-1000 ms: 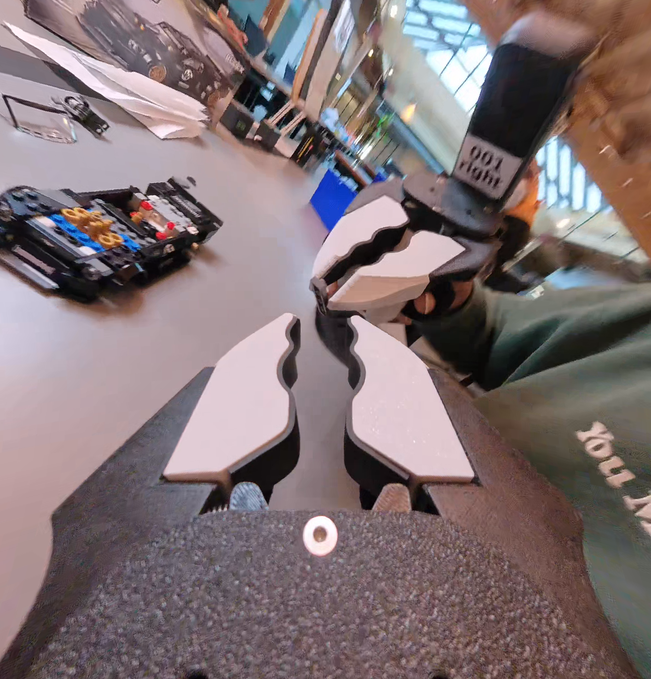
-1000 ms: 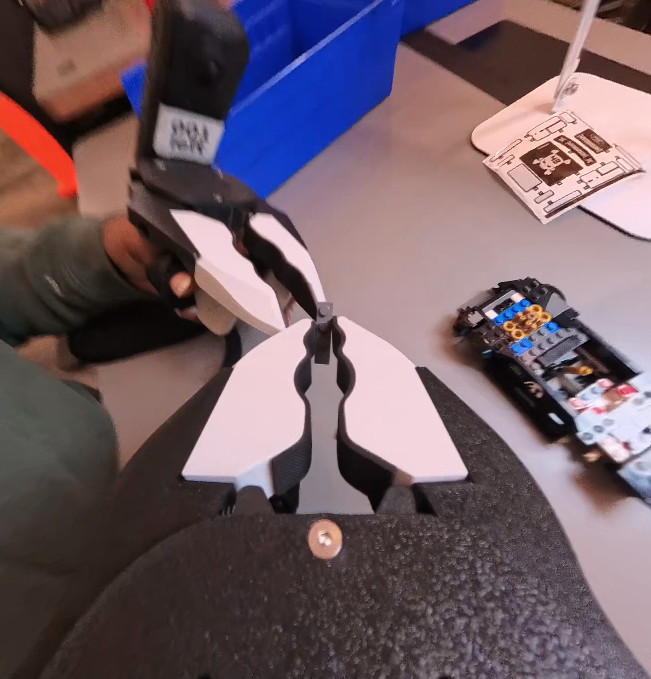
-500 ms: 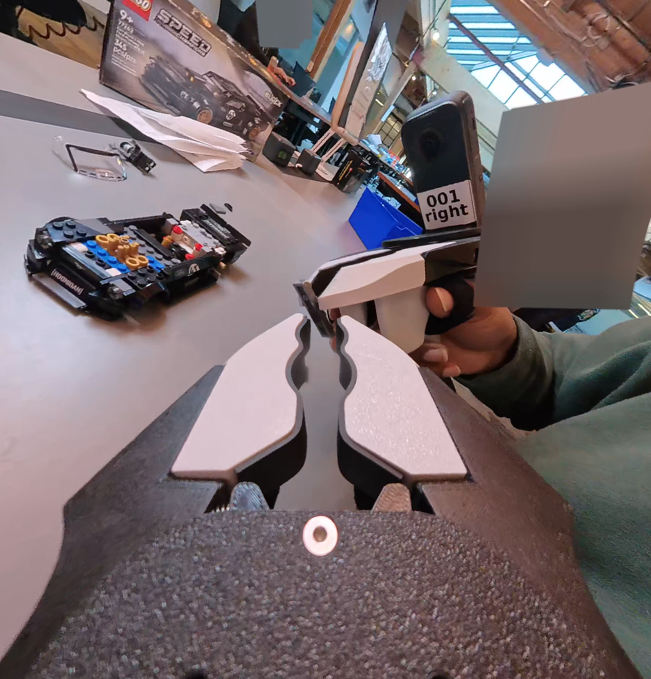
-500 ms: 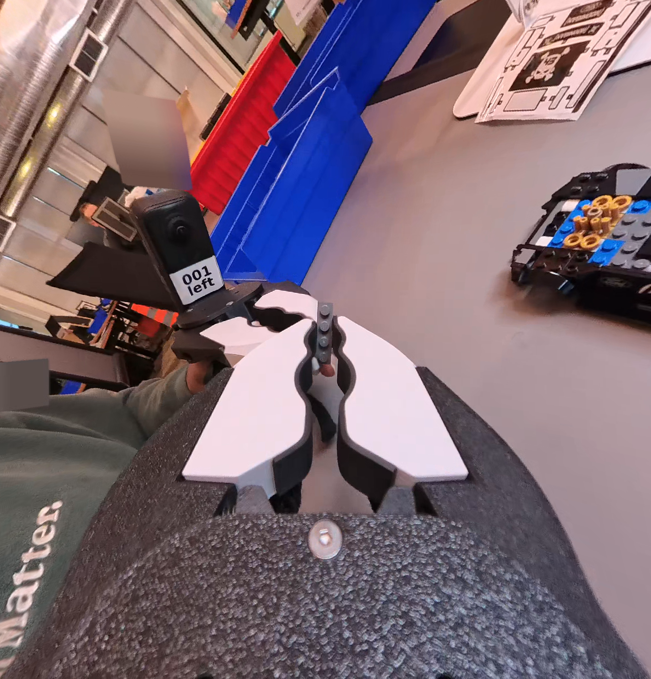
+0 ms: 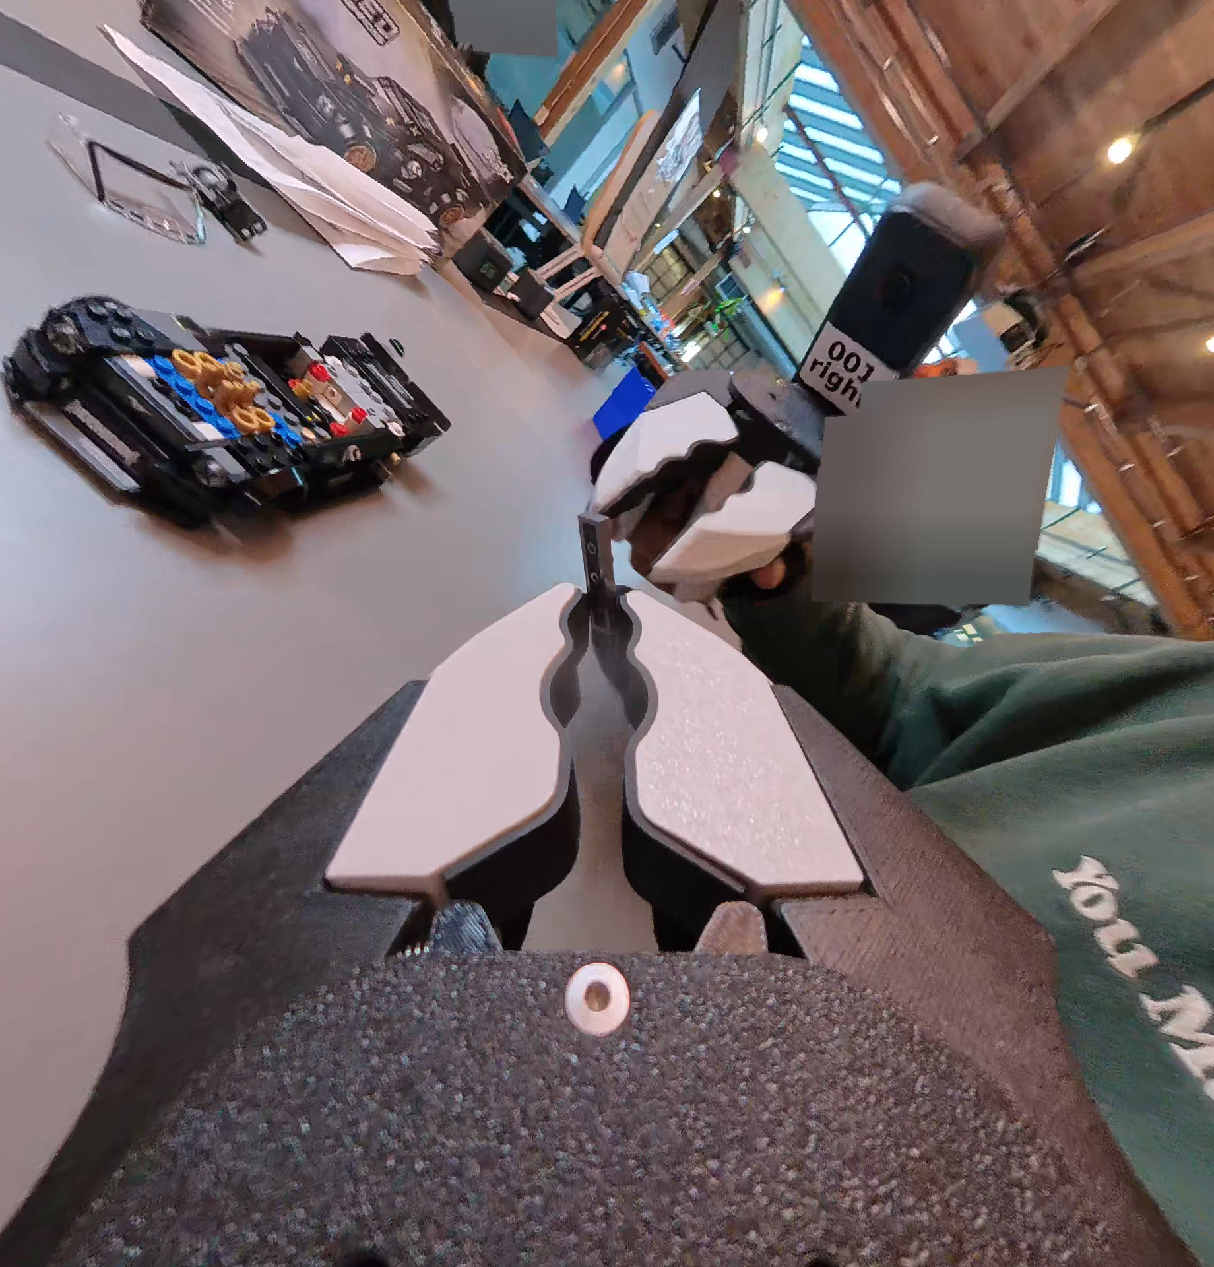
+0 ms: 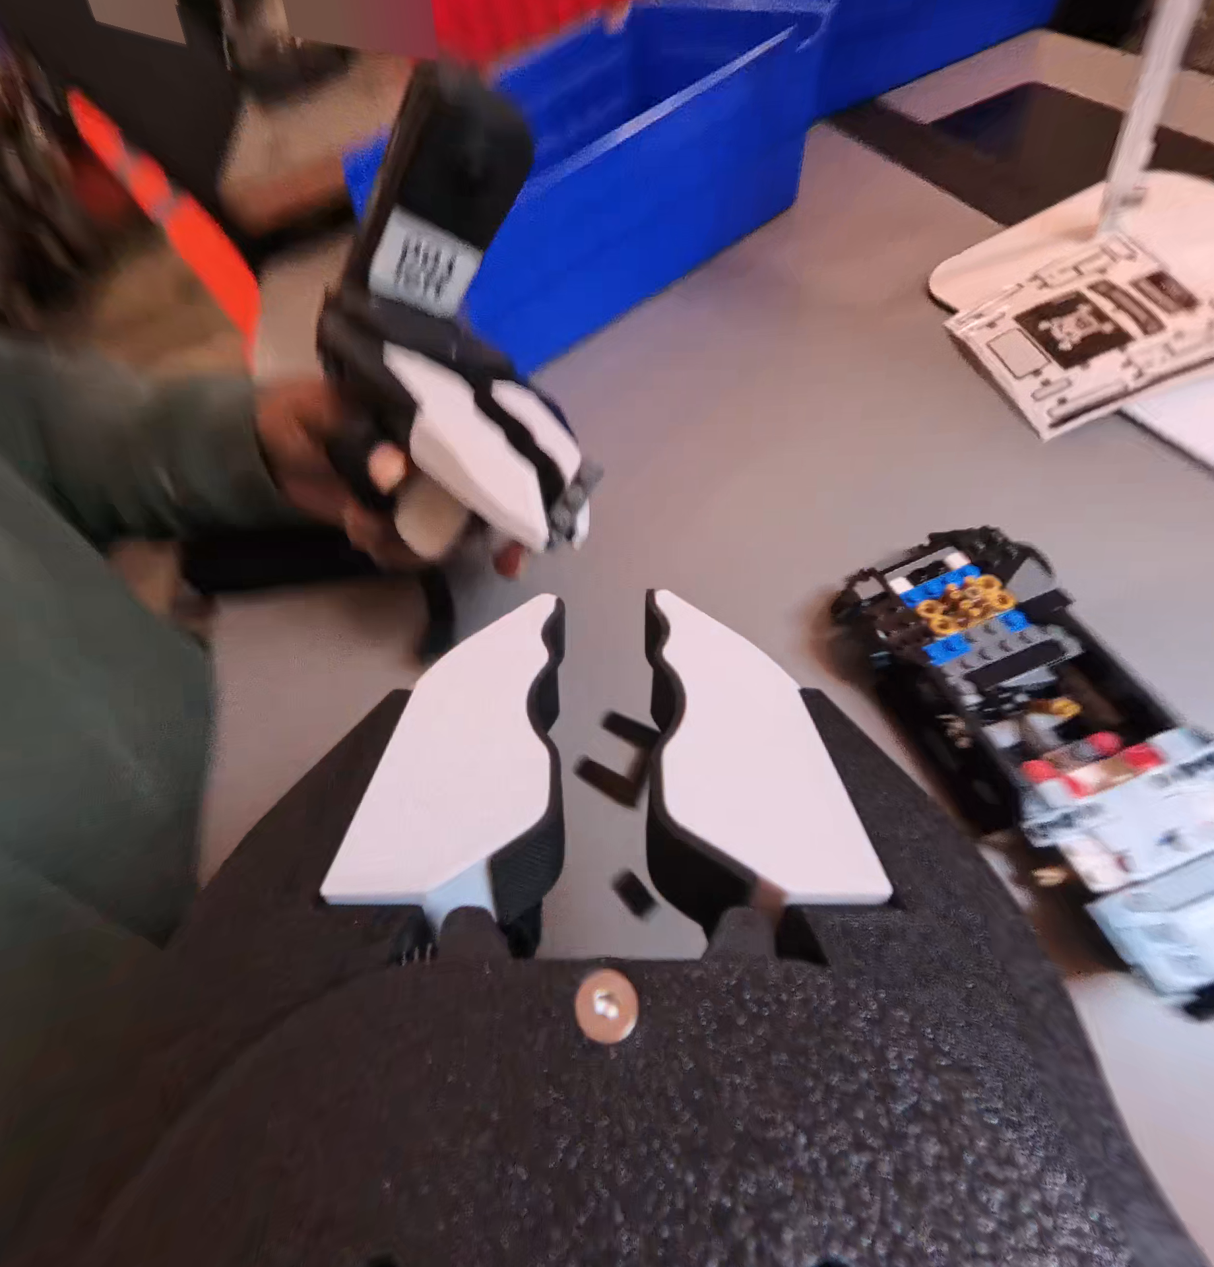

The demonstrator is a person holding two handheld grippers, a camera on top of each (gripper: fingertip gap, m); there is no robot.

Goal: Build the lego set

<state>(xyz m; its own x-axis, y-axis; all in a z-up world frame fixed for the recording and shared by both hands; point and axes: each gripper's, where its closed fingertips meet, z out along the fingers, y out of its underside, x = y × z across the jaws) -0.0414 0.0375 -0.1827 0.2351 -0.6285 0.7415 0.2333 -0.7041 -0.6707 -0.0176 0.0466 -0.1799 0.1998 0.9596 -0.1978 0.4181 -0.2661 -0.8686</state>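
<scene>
The thin dark plate [image 5: 596, 557] has passed from right claw [image 6: 604, 603] to left claw [image 5: 596, 603].
Left pinches it upright; right gapes empty above the grey worktop [image 6: 762, 439], car [image 6: 1029, 727] alongside.

blurred loose pieces [image 6: 618, 761]; car [image 6: 1043, 747] edge-cropped

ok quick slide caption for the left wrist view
Left hand-held gripper shut on a thin dark lego piece, right hand-held gripper just beyond it, half-built lego car on the grey table.

Both wrist cameras look close along their fingers, sharing the lego car [image 5: 220, 411].
</scene>
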